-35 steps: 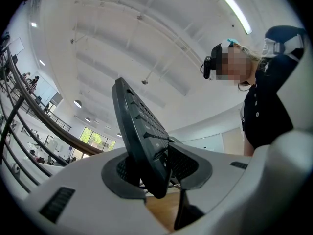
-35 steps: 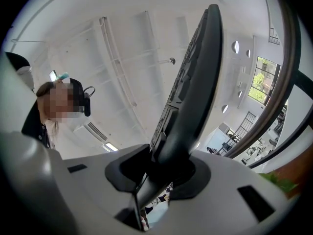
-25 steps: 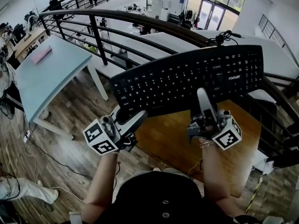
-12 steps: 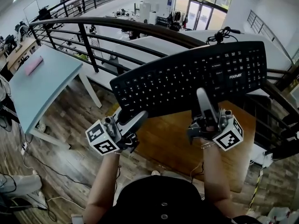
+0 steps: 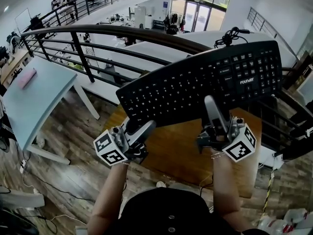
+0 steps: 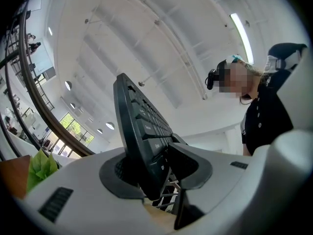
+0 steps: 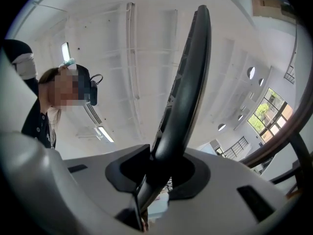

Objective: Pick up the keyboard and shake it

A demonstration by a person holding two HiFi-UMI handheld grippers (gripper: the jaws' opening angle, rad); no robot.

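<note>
Keyboard (image 5: 205, 80) is up in the air, clear of the wooden counter (image 5: 178, 151). It's held over the counter's far edge, keys facing the person, long side roughly level, right end a bit higher. So the pick-up part reads as done.

L side: left gripper (image 5: 141, 127) has its jaws clamped on the keyboard's near edge. The left gripper view confirms it, w/ the board wedged between them. R side: right gripper (image 5: 213, 112) likewise, jaws closed on the near edge further right.

Shake? One still can't settle it. This pose fits a board just lifted or one mid or post shake.

Cable (image 5: 229, 36) curls off the back edge by the railing (image 5: 146, 34).

Writing: white brand print on the keyboard's right part, approx "FOUNAR", too small to be sure. Key legends unreadable. Marker cube (image 5: 110, 149) shows black-and-white squares only, no text.
</note>
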